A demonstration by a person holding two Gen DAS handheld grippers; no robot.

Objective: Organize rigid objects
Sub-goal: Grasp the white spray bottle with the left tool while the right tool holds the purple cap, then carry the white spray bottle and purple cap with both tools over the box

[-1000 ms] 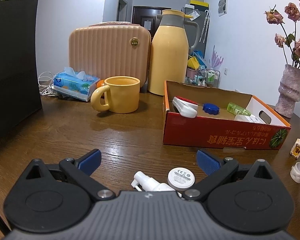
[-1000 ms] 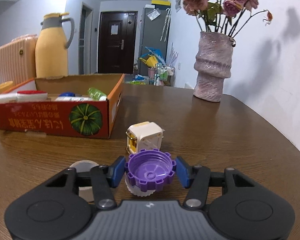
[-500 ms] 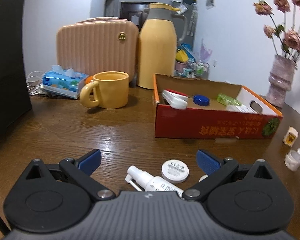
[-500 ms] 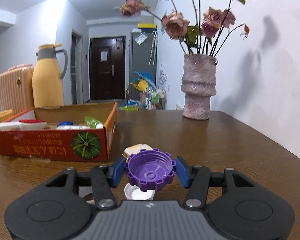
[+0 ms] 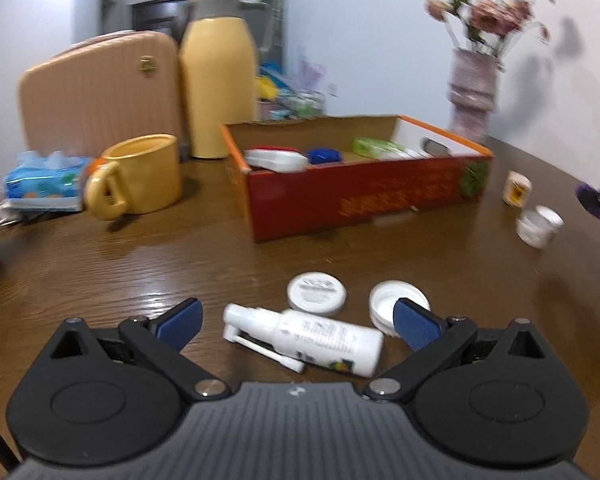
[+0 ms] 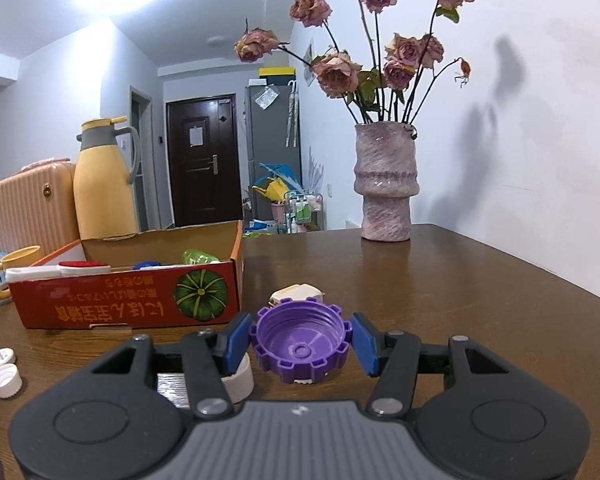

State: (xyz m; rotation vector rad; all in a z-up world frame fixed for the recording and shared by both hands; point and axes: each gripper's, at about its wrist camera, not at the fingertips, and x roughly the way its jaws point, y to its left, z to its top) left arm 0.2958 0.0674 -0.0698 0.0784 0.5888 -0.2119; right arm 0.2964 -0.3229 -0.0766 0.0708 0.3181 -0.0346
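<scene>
In the left wrist view my left gripper (image 5: pixel 296 322) stands open low over the wooden table (image 5: pixel 140 264). A white spray bottle (image 5: pixel 324 338) lies on its side between the fingers, untouched. Just beyond it are a flat white round lid (image 5: pixel 317 293) and a white screw cap (image 5: pixel 388 300) beside the right finger. My right gripper (image 6: pixel 300 340) is shut on a purple toothed cap (image 6: pixel 300 354), held hollow side up above the table. The red cardboard box (image 6: pixel 132 308) with several small items inside stands to its left, the same box (image 5: pixel 360 196) being ahead of the left gripper.
A cream block (image 6: pixel 296 293) and a white jar (image 6: pixel 240 380) sit under the right gripper. Two white caps (image 6: pixel 4 378) lie at the left. A vase of dried roses (image 6: pixel 386 184) stands at the back right. Yellow mug (image 5: pixel 140 176), thermos (image 5: pixel 220 92), suitcase (image 5: pixel 96 92) and tissue pack (image 5: pixel 40 184) stand left of the box.
The right gripper has risen with the purple cap, off the white jar. The left gripper has tipped down and rolled, so the spray bottle, lid and white cap show in full.
</scene>
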